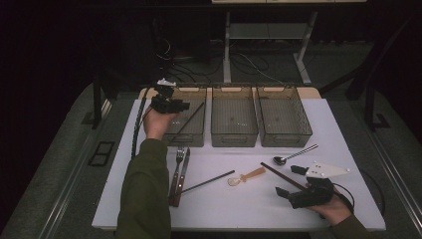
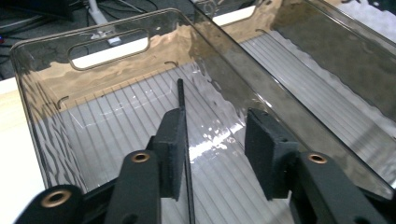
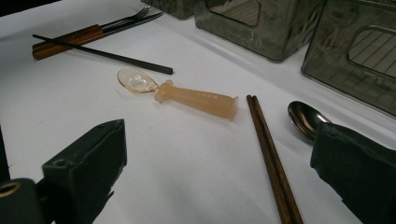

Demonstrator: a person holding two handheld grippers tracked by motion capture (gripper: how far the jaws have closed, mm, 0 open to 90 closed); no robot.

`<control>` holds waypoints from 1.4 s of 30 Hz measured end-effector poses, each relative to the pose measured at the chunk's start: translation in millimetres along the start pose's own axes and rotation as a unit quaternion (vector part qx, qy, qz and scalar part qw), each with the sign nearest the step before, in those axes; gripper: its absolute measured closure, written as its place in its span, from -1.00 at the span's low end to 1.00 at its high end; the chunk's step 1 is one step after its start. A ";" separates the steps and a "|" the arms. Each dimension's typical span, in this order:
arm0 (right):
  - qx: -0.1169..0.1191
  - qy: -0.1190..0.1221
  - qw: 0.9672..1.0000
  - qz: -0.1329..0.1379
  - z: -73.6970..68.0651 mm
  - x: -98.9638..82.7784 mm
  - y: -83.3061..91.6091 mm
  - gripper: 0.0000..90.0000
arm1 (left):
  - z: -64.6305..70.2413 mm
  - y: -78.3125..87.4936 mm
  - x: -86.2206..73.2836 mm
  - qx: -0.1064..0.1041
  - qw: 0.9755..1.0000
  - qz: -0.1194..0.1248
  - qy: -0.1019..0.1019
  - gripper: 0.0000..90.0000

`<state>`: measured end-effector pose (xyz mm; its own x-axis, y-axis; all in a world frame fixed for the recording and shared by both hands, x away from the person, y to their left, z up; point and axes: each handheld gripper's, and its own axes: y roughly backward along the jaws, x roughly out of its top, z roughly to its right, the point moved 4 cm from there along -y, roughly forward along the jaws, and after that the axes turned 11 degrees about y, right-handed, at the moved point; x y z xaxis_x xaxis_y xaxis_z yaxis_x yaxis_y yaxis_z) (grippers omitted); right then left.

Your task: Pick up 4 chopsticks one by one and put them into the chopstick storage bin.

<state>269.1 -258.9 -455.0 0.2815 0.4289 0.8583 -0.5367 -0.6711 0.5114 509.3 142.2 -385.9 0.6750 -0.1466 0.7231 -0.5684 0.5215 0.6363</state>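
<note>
The black chopstick (image 2: 181,100) lies slanted inside the left bin (image 1: 185,119), and we take that bin as our landmark throughout. In the left hand-held gripper view, the chopstick runs along the inner face of one pad, while the other pad stands clear of it, so we read the left hand-held gripper (image 1: 169,103) as released, its jaws apart over the bin with the stick loose between them.

We go from largest down. The white tabletop (image 1: 343,129) carries everything. To the right of the left bin stand the middle bin (image 1: 234,119) and, beyond it, the right bin (image 1: 283,119), all three in one row and just beside each other.

Well to the right of the left bin and nearer the person, the right hand-held gripper (image 1: 288,181) rests low at the tabletop, its jaws wide apart and grasping nothing.

In front of the left bin lie a fork (image 1: 178,167) and a knife (image 1: 183,169) side by side, with a second black chopstick (image 1: 209,181) slanting just to their right. Farther right lie a translucent orange spoon (image 1: 247,176), a pair of brown chopsticks (image 1: 281,177) and a metal spoon (image 1: 293,154).
</note>
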 end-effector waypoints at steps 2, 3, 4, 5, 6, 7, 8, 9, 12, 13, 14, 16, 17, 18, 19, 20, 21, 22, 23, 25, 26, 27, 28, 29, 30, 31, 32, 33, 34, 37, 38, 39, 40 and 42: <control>-0.001 0.000 1.000 0.000 0.3 0.0 0.1 -0.91 | 1.9 4.4 -0.1 -0.003 1.000 -0.005 -0.010 0.19; -0.001 0.000 1.000 0.000 0.4 -0.1 0.2 -0.91 | 3.0 6.9 0.0 -0.005 1.000 -0.005 -0.013 0.18; -0.001 0.000 1.000 0.000 0.5 -0.1 0.2 -0.91 | 4.2 9.6 0.3 -0.007 1.000 -0.005 -0.015 0.16; -0.001 0.000 1.000 0.000 0.6 -0.2 0.2 -0.91 | 5.7 12.1 0.3 -0.012 1.000 -0.004 -0.013 0.13; -0.001 0.000 1.000 0.000 0.7 -0.3 0.2 -0.91 | 5.8 14.9 1.1 -0.017 0.999 -0.005 -0.026 0.11; -0.003 0.001 1.000 0.000 1.0 -0.3 0.1 -0.91 | 8.2 17.7 0.7 -0.018 1.000 -0.001 -0.025 0.09; -0.003 0.001 1.000 0.000 1.0 -0.3 0.1 -0.91 | 9.4 21.1 0.2 -0.018 0.999 0.001 -0.030 0.07; -0.003 0.001 1.000 0.000 1.0 -0.3 0.1 -0.91 | 11.0 23.8 -0.4 -0.025 0.999 0.005 -0.029 0.06; -0.003 -0.002 1.000 -0.001 1.1 -0.6 0.3 -0.91 | 12.8 31.8 -3.3 -0.031 0.999 0.005 -0.034 0.02; -0.003 -0.002 1.000 -0.001 1.2 -0.7 0.3 -0.91 | 13.5 33.3 -4.5 -0.038 0.999 0.006 -0.033 0.00; -0.004 -0.001 1.000 -0.001 1.4 -0.7 0.3 -0.91 | 14.2 35.5 -6.1 -0.043 0.998 -0.001 -0.036 -0.03; -0.004 -0.002 1.000 -0.001 1.5 -0.6 0.2 -0.91 | 17.3 39.9 -9.4 -0.045 0.998 -0.003 -0.044 -0.08; -0.004 -0.002 1.000 -0.001 1.4 -0.7 0.2 -0.91 | 20.1 42.1 -11.4 -0.048 0.998 0.000 -0.040 -0.09; -0.005 -0.002 1.000 -0.001 1.5 -0.7 0.2 -0.91 | 21.2 44.3 -12.5 -0.052 0.997 0.001 -0.049 -0.11; -0.005 -0.003 1.000 -0.001 1.4 -0.7 0.2 -0.91 | 23.8 46.5 -14.4 -0.055 0.997 0.002 -0.045 -0.12; -0.005 -0.003 1.000 -0.001 1.6 -0.8 0.2 -0.91 | 25.6 48.0 -15.7 -0.059 0.997 0.002 -0.050 -0.14; -0.005 -0.004 1.000 -0.002 1.6 -0.9 0.2 -0.91 | 27.9 49.8 -17.5 -0.063 0.997 0.000 -0.053 -0.17; -0.006 -0.004 1.000 -0.001 1.7 -0.9 0.3 -0.91 | 30.3 51.6 -19.2 -0.063 0.996 -0.001 -0.058 -0.18; -0.005 -0.004 1.000 -0.001 1.8 -0.9 0.4 -0.91 | 33.0 53.6 -21.2 -0.063 0.996 -0.002 -0.060 -0.19; -0.005 -0.003 1.000 0.000 2.2 -1.0 0.6 -0.91 | 37.4 56.5 -25.2 -0.066 0.996 -0.003 -0.067 -0.22; -0.005 -0.005 1.000 -0.001 2.2 -1.0 0.6 -0.91 | 39.5 57.7 -27.4 -0.067 0.995 -0.002 -0.069 -0.23; -0.004 -0.006 1.000 0.000 2.6 -1.4 0.4 -0.91 | 41.3 59.1 -29.6 -0.069 0.995 -0.003 -0.073 -0.24; -0.005 -0.007 1.000 -0.001 3.9 -2.0 0.1 -0.91 | 42.8 60.8 -31.9 -0.071 0.994 -0.005 -0.077 -0.25; -0.005 -0.010 1.000 -0.002 5.0 -2.7 -0.1 -0.91 | 44.9 61.7 -34.3 -0.073 0.994 -0.002 -0.078 -0.25; -0.005 -0.011 1.000 -0.003 6.3 -3.4 -0.3 -0.91 | 46.6 62.8 -36.8 -0.075 0.994 -0.002 -0.080 -0.26; -0.006 -0.013 1.000 -0.003 7.3 -3.8 -0.2 -0.91 | 48.1 64.2 -39.5 -0.076 0.994 -0.004 -0.084 -0.27; -0.007 -0.013 1.000 -0.002 8.0 -3.9 0.0 -0.91 | 49.9 65.1 -42.3 -0.080 0.993 -0.001 -0.084 -0.28; -0.007 -0.014 1.000 -0.002 8.3 -3.9 0.1 -0.91 | 51.7 66.3 -45.1 -0.083 0.993 0.000 -0.085 -0.29; -0.007 -0.015 1.000 -0.001 7.7 -3.6 0.2 -0.91 | 53.0 67.6 -47.9 -0.084 0.993 -0.002 -0.088 -0.30; -0.004 -0.011 1.000 -0.002 6.2 -3.2 -0.4 -0.91 | 57.1 70.8 -56.9 -0.090 0.992 -0.001 -0.091 -0.33; -0.004 -0.012 1.000 -0.003 5.7 -3.2 -0.8 -0.91 | 58.5 72.0 -59.9 -0.094 0.991 0.000 -0.091 -0.35; -0.004 -0.012 1.000 -0.004 5.5 -3.2 -1.0 -0.91 | 59.5 73.1 -62.8 -0.095 0.991 0.001 -0.093 -0.35; -0.004 -0.011 1.000 -0.004 5.5 -3.2 -1.1 -0.91 | 60.9 74.1 -65.7 -0.098 0.991 0.002 -0.093 -0.36; -0.004 -0.012 1.000 -0.004 5.5 -3.1 -0.8 -0.91 | 63.3 75.9 -71.7 -0.102 0.990 0.002 -0.094 -0.38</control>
<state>273.1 -263.1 -457.8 0.3045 0.4188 0.8555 -0.5411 -0.6631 0.5172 388.0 139.1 -372.4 0.5618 -0.2878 0.7756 -0.4520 0.6784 0.5792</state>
